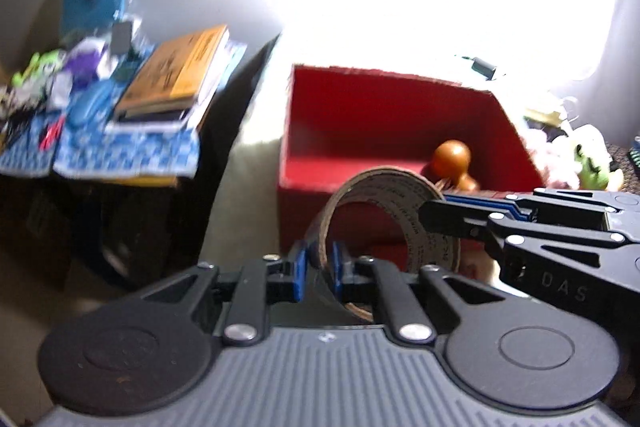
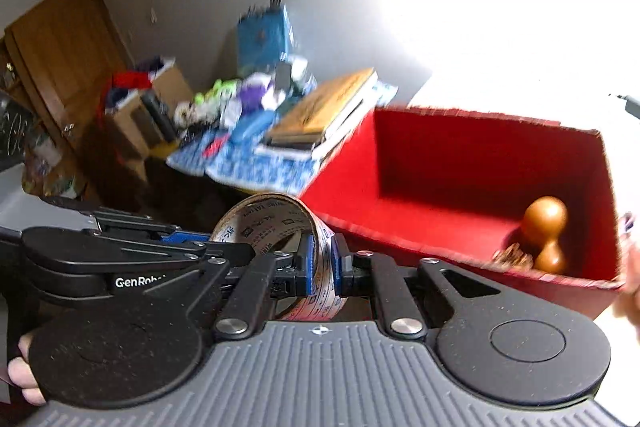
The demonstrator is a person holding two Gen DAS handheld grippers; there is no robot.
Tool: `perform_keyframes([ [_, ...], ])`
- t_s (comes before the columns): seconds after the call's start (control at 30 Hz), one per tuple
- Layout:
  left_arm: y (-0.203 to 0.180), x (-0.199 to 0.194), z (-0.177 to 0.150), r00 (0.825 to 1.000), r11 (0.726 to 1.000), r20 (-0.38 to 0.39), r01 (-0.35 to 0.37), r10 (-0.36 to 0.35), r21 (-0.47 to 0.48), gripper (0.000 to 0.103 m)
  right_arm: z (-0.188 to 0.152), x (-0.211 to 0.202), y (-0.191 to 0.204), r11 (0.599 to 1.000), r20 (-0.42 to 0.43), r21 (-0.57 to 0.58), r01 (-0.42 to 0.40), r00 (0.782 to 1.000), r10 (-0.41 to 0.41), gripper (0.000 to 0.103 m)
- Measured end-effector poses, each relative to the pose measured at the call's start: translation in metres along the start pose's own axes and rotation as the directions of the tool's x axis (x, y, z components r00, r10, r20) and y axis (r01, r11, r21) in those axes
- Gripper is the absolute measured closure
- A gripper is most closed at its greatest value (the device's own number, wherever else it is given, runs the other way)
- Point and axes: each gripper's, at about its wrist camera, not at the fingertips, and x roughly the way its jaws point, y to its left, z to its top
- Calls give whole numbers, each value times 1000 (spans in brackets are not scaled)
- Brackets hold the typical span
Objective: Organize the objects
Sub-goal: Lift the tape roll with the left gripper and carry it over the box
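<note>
Both grippers hold one tape roll (image 1: 384, 187), a cardboard ring with printed lettering, in the air just in front of a red box (image 1: 384, 99). My left gripper (image 1: 320, 261) is shut on the roll's left wall. My right gripper (image 2: 322, 269) is shut on the roll (image 2: 272, 223) at its right wall. In the left wrist view the right gripper (image 1: 440, 207) comes in from the right. In the right wrist view the left gripper (image 2: 216, 245) comes in from the left. The red box (image 2: 460, 155) is open and holds a brown wooden dumbbell-shaped object (image 2: 546, 231), which also shows in the left wrist view (image 1: 454, 161).
A low table with a blue patterned cloth (image 1: 120, 151) stands left of the box, piled with an orange book (image 1: 176, 71) and small clutter. Cardboard boxes (image 2: 152, 103) and a wooden door (image 2: 60, 51) lie further left. Soft toys (image 1: 580, 151) sit right of the box.
</note>
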Motion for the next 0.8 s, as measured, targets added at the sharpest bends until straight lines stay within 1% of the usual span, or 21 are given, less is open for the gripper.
perform_keyframes([
  [0.1, -10, -1, 13, 999, 999, 35, 22, -23, 24, 98, 8, -11, -4, 1000, 46, 5, 27, 999, -27, 93],
  [0.2, -19, 5, 30, 998, 998, 45, 48, -50, 39, 98, 15, -16, -12, 998, 74, 19, 68, 995, -69, 93],
  [0.37, -44, 16, 51, 995, 993, 67, 61, -68, 97, 98, 28, -20, -30, 992, 110, 62, 114, 987, -120, 93],
  [0.57, -56, 29, 62, 994, 990, 56, 88, -95, 106, 98, 31, -23, -46, 984, 125, 84, 157, 978, -167, 93],
  [0.8, -67, 40, 69, 995, 989, 52, 77, -84, 127, 98, 30, -25, -60, 977, 132, 108, 181, 972, -195, 93],
])
